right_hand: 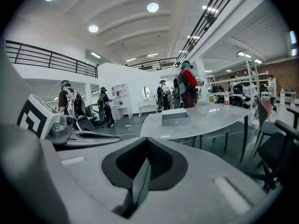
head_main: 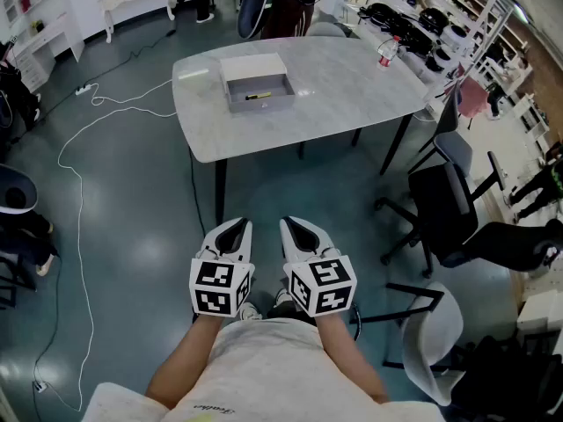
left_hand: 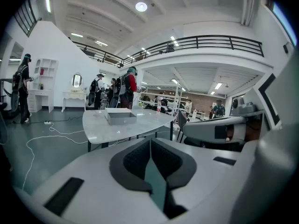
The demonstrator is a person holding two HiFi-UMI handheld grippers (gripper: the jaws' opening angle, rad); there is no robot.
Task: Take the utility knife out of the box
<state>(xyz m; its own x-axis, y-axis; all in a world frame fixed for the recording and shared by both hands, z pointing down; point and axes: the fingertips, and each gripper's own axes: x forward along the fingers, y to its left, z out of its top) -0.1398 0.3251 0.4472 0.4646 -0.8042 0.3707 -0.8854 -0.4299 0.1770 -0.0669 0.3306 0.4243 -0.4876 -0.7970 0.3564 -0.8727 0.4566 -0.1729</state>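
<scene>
A grey open box (head_main: 258,90) sits on the white marble table (head_main: 334,95), well ahead of me. Inside it lies the utility knife (head_main: 258,97), yellow and black. The box (left_hand: 120,116) also shows far off in the left gripper view, and the box (right_hand: 174,117) in the right gripper view. My left gripper (head_main: 232,229) and right gripper (head_main: 297,229) hang side by side in front of my body, over the floor and short of the table. Both are shut, jaws pressed together, with nothing held.
A white cable (head_main: 81,200) snakes across the grey floor at left. Black office chairs (head_main: 457,209) stand right of the table, a white chair (head_main: 435,341) nearer me. A red-capped bottle (head_main: 384,54) stands at the table's far right. People (left_hand: 122,87) stand beyond the table.
</scene>
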